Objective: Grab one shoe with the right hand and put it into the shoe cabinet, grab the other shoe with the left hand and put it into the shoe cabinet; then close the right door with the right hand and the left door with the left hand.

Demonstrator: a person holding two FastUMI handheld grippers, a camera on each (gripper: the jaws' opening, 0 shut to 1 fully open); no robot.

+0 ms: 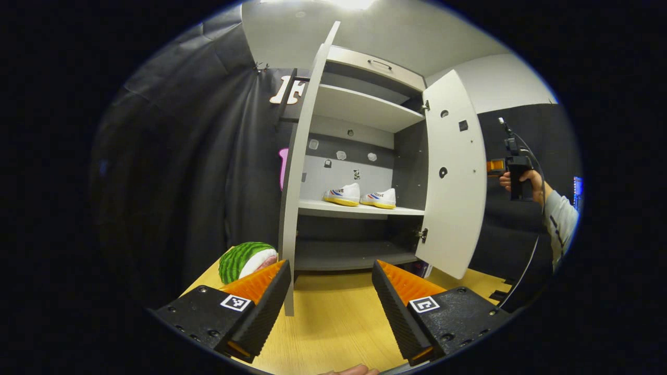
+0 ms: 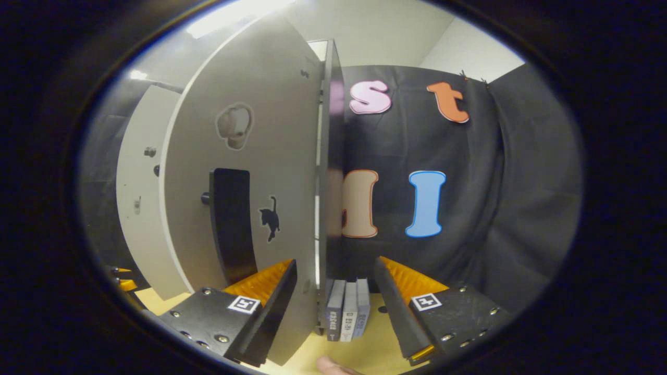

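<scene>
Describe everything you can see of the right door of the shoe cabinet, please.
The right door is a pale grey flat panel, wood board by its look, hanging upright on hinges and swung wide open. Its inner face shows small round holes and a dark square fitting. In the right gripper view its outer face carries a black vertical handle, a small black cat sticker and a pale sticker above. The right gripper sits open near its edge; touching cannot be judged.

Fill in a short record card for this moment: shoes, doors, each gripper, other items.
Shoes: two shoes side by side on the cabinet's middle shelf
Left door: open
Right door: open
Left gripper: open, holding nothing, at the left door's edge
Right gripper: open, beside the right door
Other items: watermelon toy; books
</scene>
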